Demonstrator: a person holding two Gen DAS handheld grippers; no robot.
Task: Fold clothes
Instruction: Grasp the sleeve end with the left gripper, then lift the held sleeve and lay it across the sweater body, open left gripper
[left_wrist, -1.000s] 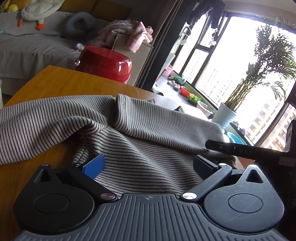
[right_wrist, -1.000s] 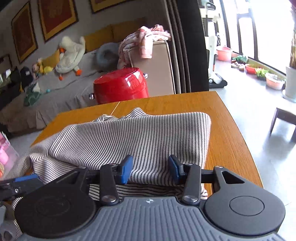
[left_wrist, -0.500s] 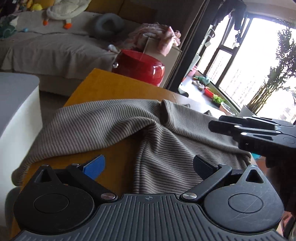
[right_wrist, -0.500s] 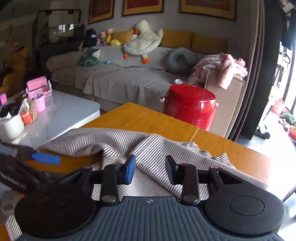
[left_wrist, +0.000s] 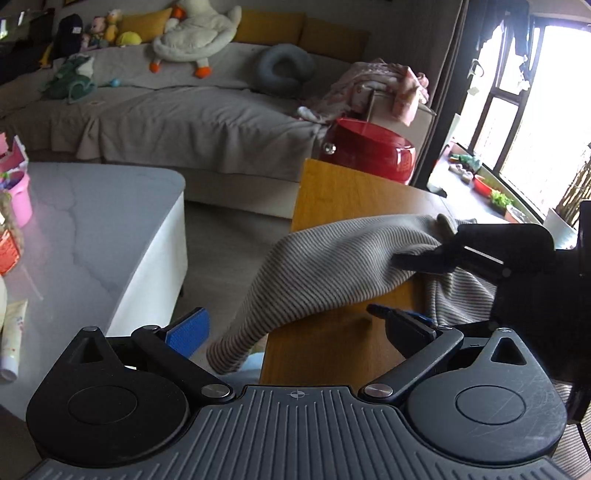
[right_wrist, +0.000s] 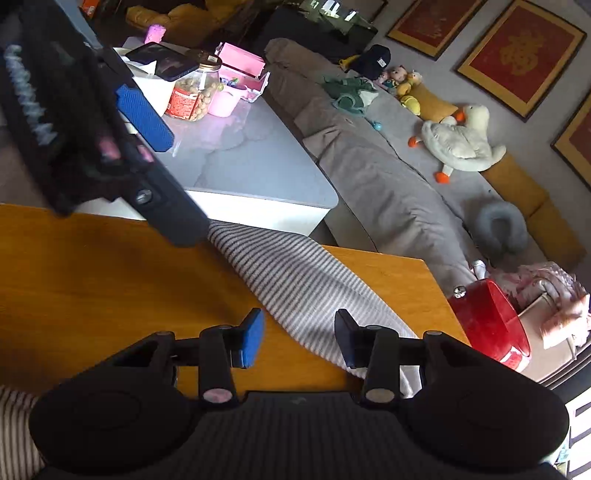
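Striped garment (left_wrist: 332, 273): draped across wooden desk (left_wrist: 343, 192), one end hanging off its edge. Left gripper (left_wrist: 291, 332): jaws wide apart, empty. Right gripper (right_wrist: 299, 338): jaws apart, just reopening, straddling the cloth without pinching it.

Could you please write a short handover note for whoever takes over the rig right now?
Left gripper: fingers wide open, holding nothing.
Right gripper: open; its fingers have just been opening. Part of the striped top lies between them, not pinched.
Striped top: stretched out on the wooden table, one end hanging over the edge.
Done: no finished fold visible.
Left: probably grip the top, then fold it.
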